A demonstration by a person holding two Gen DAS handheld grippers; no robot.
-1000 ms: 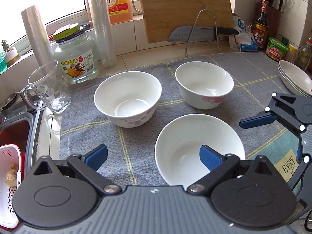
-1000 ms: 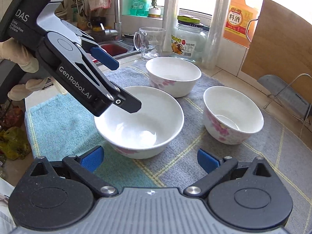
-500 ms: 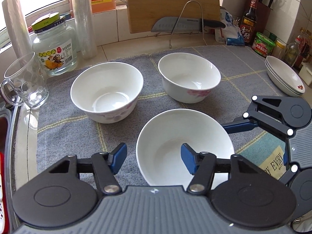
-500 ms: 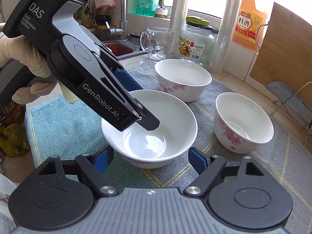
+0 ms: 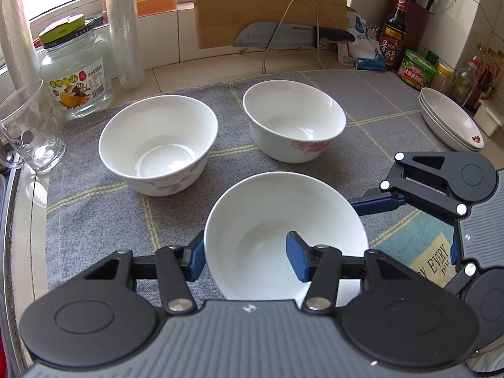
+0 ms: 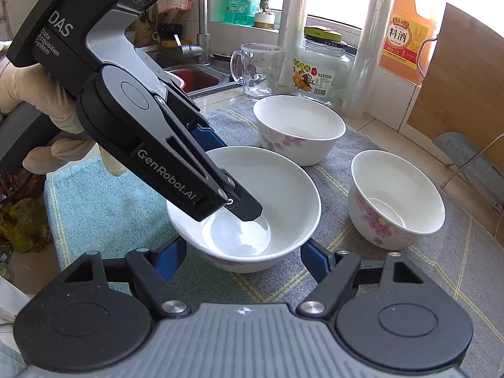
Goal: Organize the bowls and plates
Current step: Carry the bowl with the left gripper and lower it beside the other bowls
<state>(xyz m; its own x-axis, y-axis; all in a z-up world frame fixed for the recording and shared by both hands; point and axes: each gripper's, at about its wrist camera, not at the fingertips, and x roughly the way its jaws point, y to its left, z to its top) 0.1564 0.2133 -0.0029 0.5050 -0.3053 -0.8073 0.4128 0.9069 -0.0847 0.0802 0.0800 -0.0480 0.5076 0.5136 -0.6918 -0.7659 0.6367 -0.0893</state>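
on the grey cloth (image 5: 104, 226) the near bowl (image 5: 271, 233) sits between both tools. the left gripper (image 5: 245, 260) is clenched on its rim, the right gripper (image 6: 242, 256) has just been closing around its base, probably to lift it steadily for stacking.

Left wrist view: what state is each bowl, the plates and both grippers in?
near bowl, upright, empty, clamped by both grippers.
left bowl, upright, empty, free.
back bowl, upright, empty, free.
plates, stacked, untouched.
left gripper, shut on near bowl's wall.
right gripper, jaws have just been closing, now pressing near bowl's outer sides.
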